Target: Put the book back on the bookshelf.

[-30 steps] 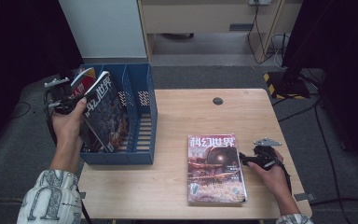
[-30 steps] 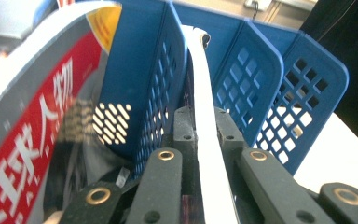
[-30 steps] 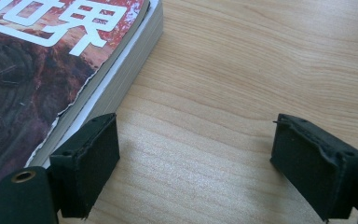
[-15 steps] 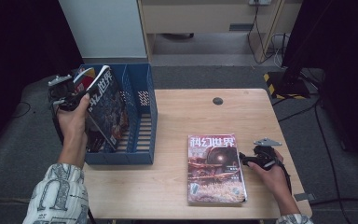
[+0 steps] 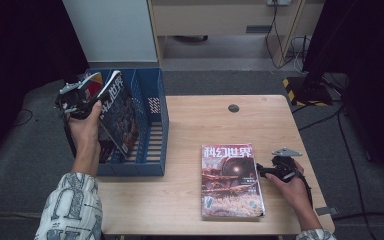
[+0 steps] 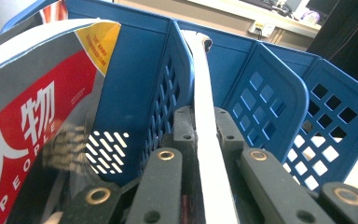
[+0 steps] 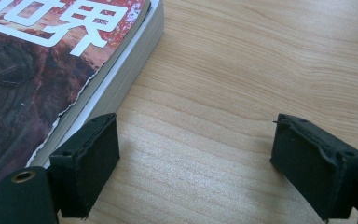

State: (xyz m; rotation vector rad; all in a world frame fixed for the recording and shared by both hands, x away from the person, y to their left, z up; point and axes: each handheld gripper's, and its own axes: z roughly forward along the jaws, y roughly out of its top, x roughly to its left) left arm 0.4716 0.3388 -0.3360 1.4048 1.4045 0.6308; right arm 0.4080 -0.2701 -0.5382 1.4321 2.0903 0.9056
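Note:
My left gripper [image 5: 91, 103] is shut on the edge of a dark-covered magazine [image 5: 119, 114] and holds it tilted over the left slot of the blue file rack [image 5: 152, 132]. In the left gripper view the magazine's white page edge [image 6: 201, 88] runs up between the jaws of the left gripper [image 6: 204, 140]. A red "PEOPLE" magazine [image 6: 23, 130] stands in the rack beside it. On the wooden table [image 5: 190, 125] lies a stack of magazines [image 5: 230, 180]. My right gripper [image 5: 261, 171] rests open at its right edge. The right gripper [image 7: 196, 163] has bare wood between its pads, with the stack [image 7: 51, 60] just left of them.
The rack stands at the table's left edge and has further slots [image 6: 279, 93] to the right of the held magazine. A round black grommet [image 5: 233, 108] sits near the table's far edge. Cables and a black stand [image 5: 315, 85] are on the floor at the back right.
The left hand has shifted slightly right and down with the magazine, closer into the rack. The right hand and the stack on the table have not moved.

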